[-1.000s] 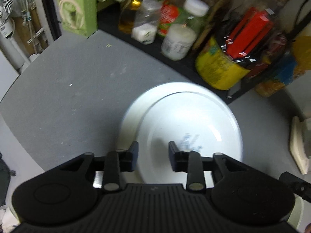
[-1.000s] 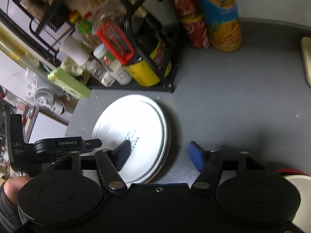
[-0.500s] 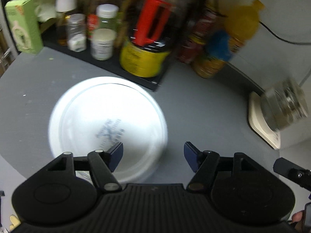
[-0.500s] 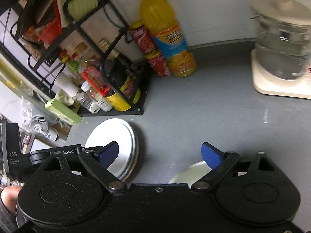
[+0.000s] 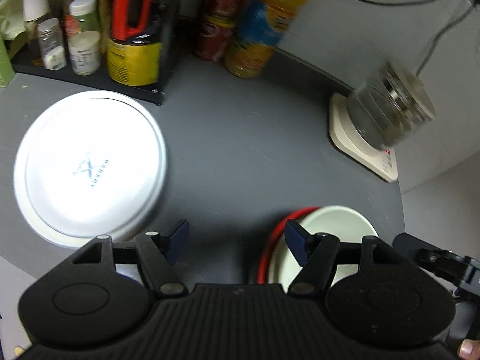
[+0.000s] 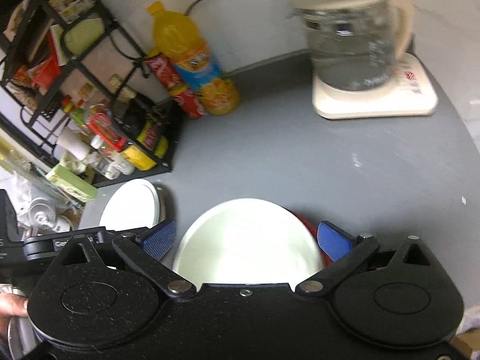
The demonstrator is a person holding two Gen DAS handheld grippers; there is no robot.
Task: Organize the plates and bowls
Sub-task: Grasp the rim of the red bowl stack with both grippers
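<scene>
A stack of white plates (image 5: 90,165) lies upside down on the grey counter at the left; it also shows in the right wrist view (image 6: 132,204). A pale cream bowl (image 5: 333,228) sits on a red-rimmed dish (image 5: 274,237) at the lower right; the bowl (image 6: 246,243) and the red dish (image 6: 309,225) show in the right wrist view too. My left gripper (image 5: 237,238) is open and empty over bare counter between plates and bowl. My right gripper (image 6: 246,240) is open, jaws standing to either side of the cream bowl above it.
A black rack (image 5: 90,72) with jars and bottles stands behind the plates. An orange juice bottle (image 6: 195,66) and red cans (image 6: 177,87) stand by the wall. A glass kettle on a cream base (image 6: 372,90) stands at the far right. Counter edge curves at right.
Both grippers swung to the right, away from the white plates. The left gripper opened wider. The cream bowl and red dish came into view under the right gripper.
</scene>
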